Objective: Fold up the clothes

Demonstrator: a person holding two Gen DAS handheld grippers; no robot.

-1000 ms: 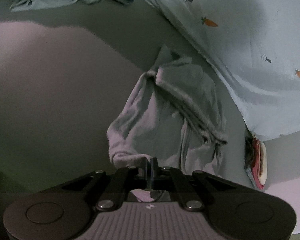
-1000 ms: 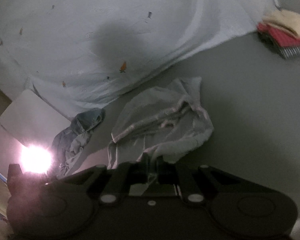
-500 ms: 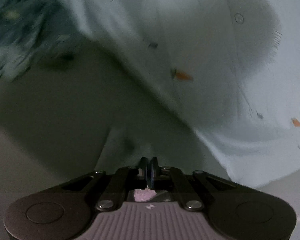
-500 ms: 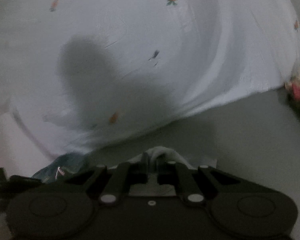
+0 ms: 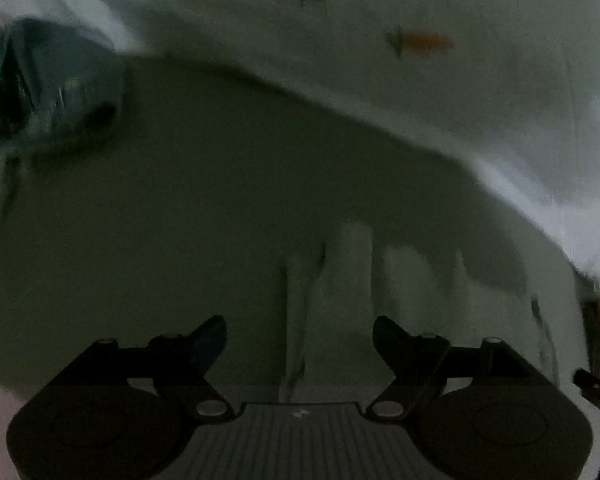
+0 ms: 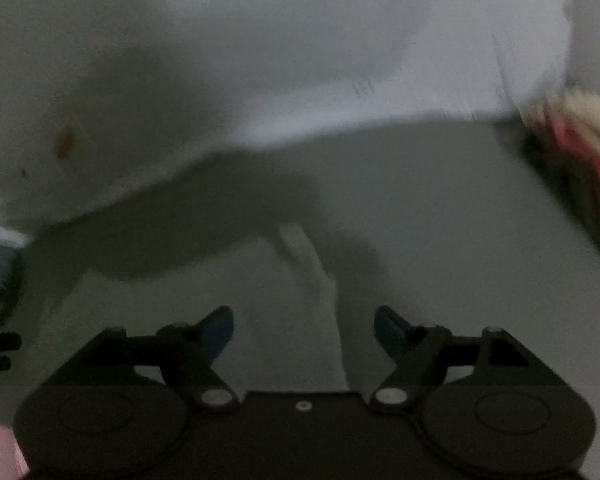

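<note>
Moved since a second ago: both grippers, formerly pinched on the pale garment, now closer to the quilt.
- Carrot-print quilt: fills background.
- Bed surface: grey.
- Pale garment: flat, blurred, between the spreading jaws, pads clear of it.
- Folded stack: right.
- Left gripper, right gripper: jaws opening.

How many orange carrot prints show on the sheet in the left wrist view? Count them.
1: a carrot print, upper right on the sheet. Blur may hide others.
</note>
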